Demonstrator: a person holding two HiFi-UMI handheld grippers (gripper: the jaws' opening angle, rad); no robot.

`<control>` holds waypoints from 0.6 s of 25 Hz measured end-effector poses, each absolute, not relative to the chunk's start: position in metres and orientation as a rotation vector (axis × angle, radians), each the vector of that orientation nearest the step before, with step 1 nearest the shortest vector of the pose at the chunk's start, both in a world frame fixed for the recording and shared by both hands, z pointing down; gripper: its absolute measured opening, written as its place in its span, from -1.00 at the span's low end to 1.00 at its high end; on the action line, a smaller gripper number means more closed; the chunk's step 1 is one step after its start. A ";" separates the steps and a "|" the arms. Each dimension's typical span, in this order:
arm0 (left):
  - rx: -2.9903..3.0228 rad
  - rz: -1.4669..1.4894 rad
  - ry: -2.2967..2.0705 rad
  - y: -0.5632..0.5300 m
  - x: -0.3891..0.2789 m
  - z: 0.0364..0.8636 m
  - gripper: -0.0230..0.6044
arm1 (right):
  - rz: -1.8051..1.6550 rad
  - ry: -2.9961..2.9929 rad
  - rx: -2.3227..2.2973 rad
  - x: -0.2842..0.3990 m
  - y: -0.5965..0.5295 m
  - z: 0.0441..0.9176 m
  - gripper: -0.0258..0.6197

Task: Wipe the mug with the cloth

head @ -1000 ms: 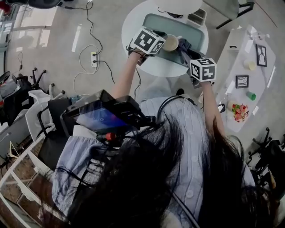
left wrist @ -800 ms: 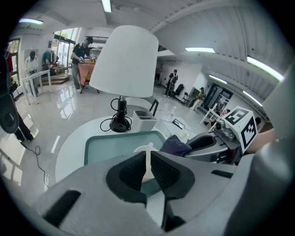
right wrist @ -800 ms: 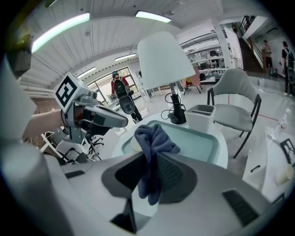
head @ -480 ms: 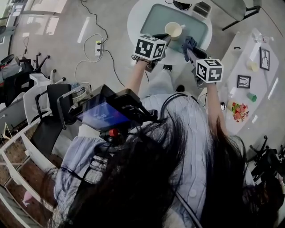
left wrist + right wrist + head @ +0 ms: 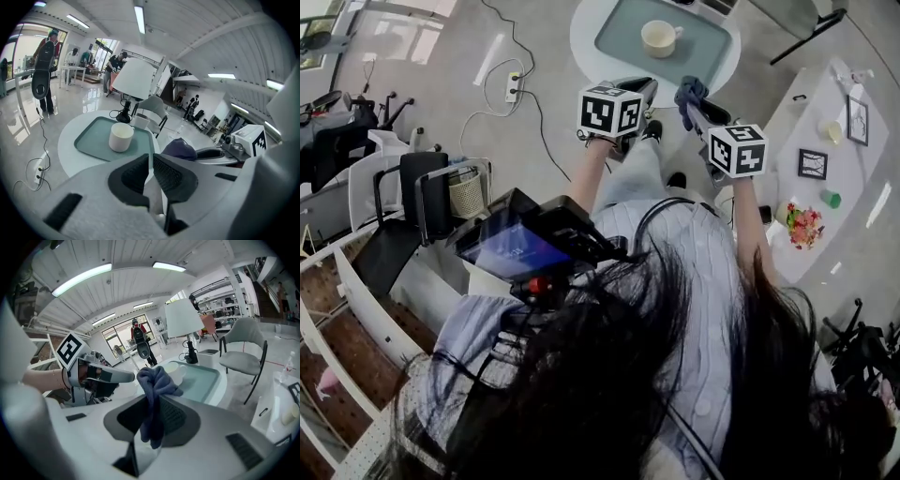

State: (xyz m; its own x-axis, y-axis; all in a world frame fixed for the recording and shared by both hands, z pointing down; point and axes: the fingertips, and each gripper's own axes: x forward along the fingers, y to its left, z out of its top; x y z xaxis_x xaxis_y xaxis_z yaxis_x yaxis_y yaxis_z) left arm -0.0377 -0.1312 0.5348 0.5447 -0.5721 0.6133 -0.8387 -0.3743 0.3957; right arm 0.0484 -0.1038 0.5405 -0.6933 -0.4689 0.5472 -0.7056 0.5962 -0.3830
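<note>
Nearest: both tools are held up in front of the person, short of the desk. The right tool point(image 5: 152, 420) is clenched on a dark blue soft fabric cloth point(image 5: 155, 380). The cloth is pinched mid-length, with a bunched knot standing above the pads and a short tail hanging below. The left tool point(image 5: 151, 172) is closed to a hairline slit with nothing between the pads. Each tool carries a white cube with black square markers point(image 5: 609, 111). These are coded patterns, not text, and no brand, label or readable writing shows anywhere. Farther: a round white desk point(image 5: 581, 42) bears a teal rectangular plastic tray point(image 5: 623, 37). On the tray, well apart from both tools, stands the cream ceramic-looking mug point(image 5: 659, 37), upright, mouth up, handle to the right. Judgement: the cloth is light and limp and should fold around a curve readily; the present hold looks adequate. The mug looks rigid, smooth, likely slippery and breakable. The left tool would need to open and take the handle or pinch the rim wall to steady it during wiping.
</note>
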 end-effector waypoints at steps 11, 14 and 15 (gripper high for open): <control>2.060 0.504 -1.217 -0.039 -0.024 0.532 -0.79 | 0.873 -2.490 0.924 0.066 -0.034 0.535 -0.63; 2.044 0.500 -1.214 -0.024 -0.022 0.532 -0.79 | 0.896 -2.484 0.917 0.067 -0.024 0.539 -0.63; 2.042 0.501 -1.213 -0.020 -0.022 0.532 -0.79 | 0.903 -2.485 0.916 0.066 -0.021 0.539 -0.63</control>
